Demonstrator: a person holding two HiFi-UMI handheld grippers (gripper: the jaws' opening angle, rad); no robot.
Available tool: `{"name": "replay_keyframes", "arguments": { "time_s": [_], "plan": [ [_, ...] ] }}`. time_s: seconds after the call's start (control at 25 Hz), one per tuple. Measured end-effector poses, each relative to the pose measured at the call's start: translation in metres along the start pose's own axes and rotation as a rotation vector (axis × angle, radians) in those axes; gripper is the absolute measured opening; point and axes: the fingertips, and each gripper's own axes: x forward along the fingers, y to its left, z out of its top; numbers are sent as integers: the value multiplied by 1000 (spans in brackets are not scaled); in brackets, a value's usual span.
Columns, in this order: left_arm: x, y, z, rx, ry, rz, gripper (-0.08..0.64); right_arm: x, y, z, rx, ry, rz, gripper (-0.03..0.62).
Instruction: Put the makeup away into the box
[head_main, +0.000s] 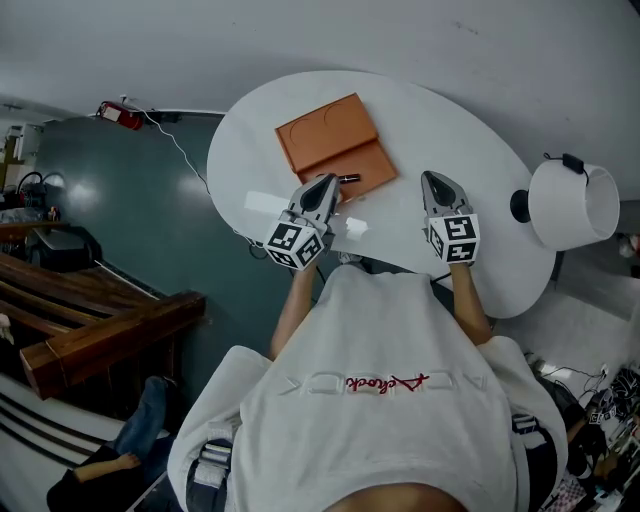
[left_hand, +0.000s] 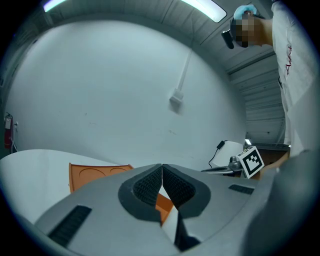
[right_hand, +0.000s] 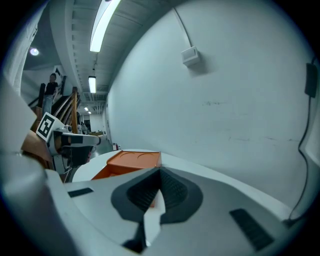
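hovering over the white table (head_main: 250, 150), the left gripper (head_main: 330, 182) is pressing its jaws together on nothing, its tip just beside the open orange box (head_main: 325, 130). a small dark makeup stick (head_main: 348, 178) is lying in the box's near half. the right gripper (head_main: 432, 178) is hovering closed and empty, apart from the box.

Small dark item (head_main: 347, 178) on box (head_main: 325, 135), lower half: too small to identify. Box's near corner hidden under left gripper (head_main: 328, 183). Table (head_main: 440, 130) near edge behind person's shirt (head_main: 380, 420).
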Motion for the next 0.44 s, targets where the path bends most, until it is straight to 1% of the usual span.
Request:
{"name": "replay_keyframes", "arguments": {
  "time_s": [0.44],
  "plan": [
    [-10,1,1,-9,-8,12,12,0,12,-6,-8,21,33,20]
  ]
}}
